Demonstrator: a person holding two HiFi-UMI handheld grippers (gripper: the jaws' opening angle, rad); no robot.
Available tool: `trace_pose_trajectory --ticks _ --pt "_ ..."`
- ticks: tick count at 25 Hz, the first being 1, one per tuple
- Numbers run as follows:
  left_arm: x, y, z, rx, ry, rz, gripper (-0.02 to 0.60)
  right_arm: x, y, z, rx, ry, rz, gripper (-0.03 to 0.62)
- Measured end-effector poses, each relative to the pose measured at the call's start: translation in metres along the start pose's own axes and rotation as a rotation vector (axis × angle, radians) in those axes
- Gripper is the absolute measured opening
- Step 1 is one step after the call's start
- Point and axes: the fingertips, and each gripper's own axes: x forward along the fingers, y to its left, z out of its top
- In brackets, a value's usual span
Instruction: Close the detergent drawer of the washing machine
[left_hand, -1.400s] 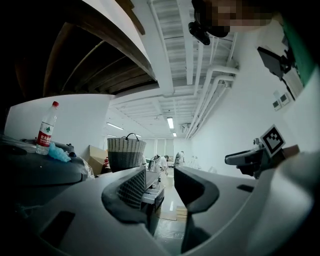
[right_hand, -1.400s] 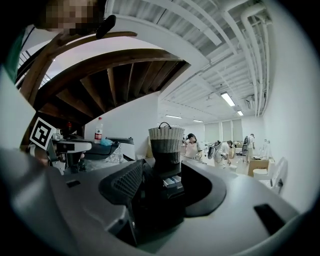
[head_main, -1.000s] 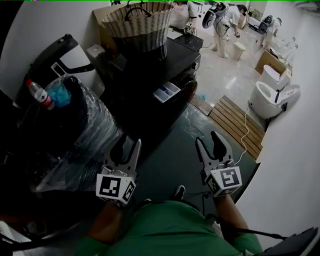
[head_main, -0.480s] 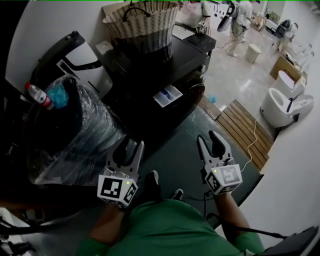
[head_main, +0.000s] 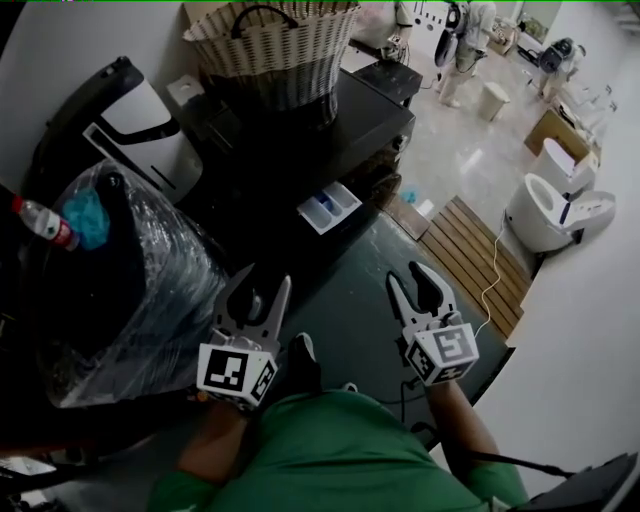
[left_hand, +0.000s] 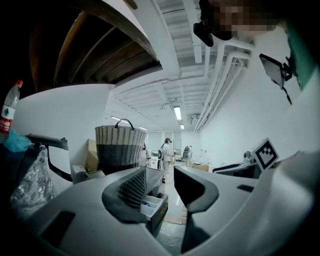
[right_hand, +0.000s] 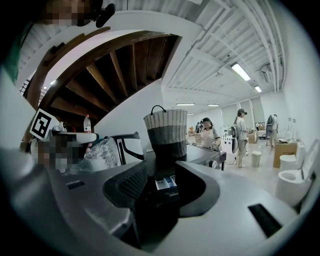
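The black washing machine (head_main: 350, 120) stands ahead of me, its white and blue detergent drawer (head_main: 330, 208) pulled out of the front. The drawer also shows in the left gripper view (left_hand: 151, 204) and between the jaws in the right gripper view (right_hand: 166, 184). My left gripper (head_main: 263, 280) is held over the dark floor, short of the machine, open with nothing between its jaws. My right gripper (head_main: 410, 275) hangs level with it to the right, partly open and empty. Both grippers point toward the machine and touch nothing.
A wicker basket (head_main: 270, 45) sits on the machine. A bulky bundle wrapped in plastic film (head_main: 120, 270) with a water bottle (head_main: 40, 225) stands at the left. A wooden slat mat (head_main: 470, 250), a white cable (head_main: 490, 275) and a toilet (head_main: 545, 215) lie to the right. People stand far back (head_main: 465, 30).
Both grippers have moved forward toward the washing machine and a little lower. The right gripper's jaws stand narrower than a second ago. The drawer is still out.
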Motion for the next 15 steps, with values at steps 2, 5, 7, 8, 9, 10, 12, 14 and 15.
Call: trace_pose_trajectory --ticks 2,5,7,8,9,10,12,14,15 --pt "0.019 0.02 -0.001 -0.008 0.003 -0.025 0.183 0.027 0.0 -0.005 -0.017 0.052 -0.003 0.189" --pt "0.041 0.057 -0.005 -0.017 0.017 -0.057 0.183 0.069 0.005 -0.024 -0.035 0.153 0.004 0.189" --pt "0.054 0.08 -0.009 -0.015 0.024 -0.075 0.183 0.095 0.012 -0.037 -0.044 0.211 0.015 0.187" --pt "0.06 0.091 -0.012 -0.015 0.027 -0.083 0.183 0.107 0.015 -0.044 -0.053 0.237 0.02 0.184" --pt "0.066 0.1 -0.014 -0.016 0.03 -0.092 0.183 0.117 0.017 -0.051 -0.063 0.264 0.023 0.184" --pt "0.071 0.108 -0.016 -0.02 0.032 -0.1 0.183 0.127 0.019 -0.058 -0.073 0.291 0.023 0.184" --pt "0.08 0.121 -0.021 -0.031 0.039 -0.114 0.183 0.142 0.02 -0.072 -0.092 0.345 0.02 0.184" --pt "0.087 0.127 -0.025 -0.046 0.046 -0.128 0.183 0.152 0.018 -0.084 -0.102 0.391 0.019 0.184" --pt "0.091 0.128 -0.027 -0.053 0.049 -0.135 0.183 0.156 0.017 -0.088 -0.103 0.407 0.018 0.184"
